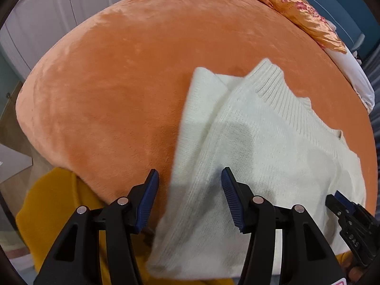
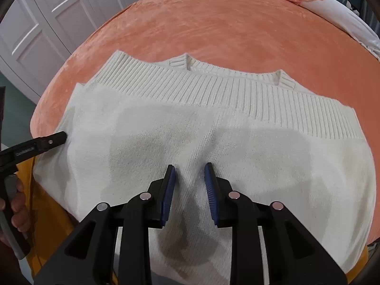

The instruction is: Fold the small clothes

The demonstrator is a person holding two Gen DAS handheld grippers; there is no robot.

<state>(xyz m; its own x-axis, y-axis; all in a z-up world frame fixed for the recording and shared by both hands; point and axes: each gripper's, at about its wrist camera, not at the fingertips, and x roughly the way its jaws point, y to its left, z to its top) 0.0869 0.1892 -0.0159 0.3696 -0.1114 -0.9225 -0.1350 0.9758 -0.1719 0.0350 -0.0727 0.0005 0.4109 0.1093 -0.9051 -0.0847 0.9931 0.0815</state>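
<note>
One white knitted sweater (image 2: 201, 128) is seen spread on an orange bedspread (image 1: 118, 90), close to the bed's near edge, where the fabric drapes over and partly down the front. Its ribbed hem band (image 2: 237, 95) is turned toward the middle of the bed, and one sleeve (image 1: 199, 99) appears to have been laid along the garment's left side, judged to be a first fold inward.

Two grippers are held over the garment, both pointed steeply down. The left gripper (image 1: 190, 197) is shown with its blue pads parted and clear of the knit, the sweater's left edge lying beneath the gap; nothing is gripped. The right gripper (image 2: 190, 180) is poised over the middle of the sweater with a narrower gap between its pads; a ridge of fabric lies below that gap, but the pads are not seen pressing on it, so it is judged released.

A person's hand (image 2: 16, 204) is glimpsed on the left gripper's handle. One orange floral pillow (image 1: 299, 11) is seen at the far edge of the bed, and white wardrobe doors (image 2: 47, 19) stand beyond.
</note>
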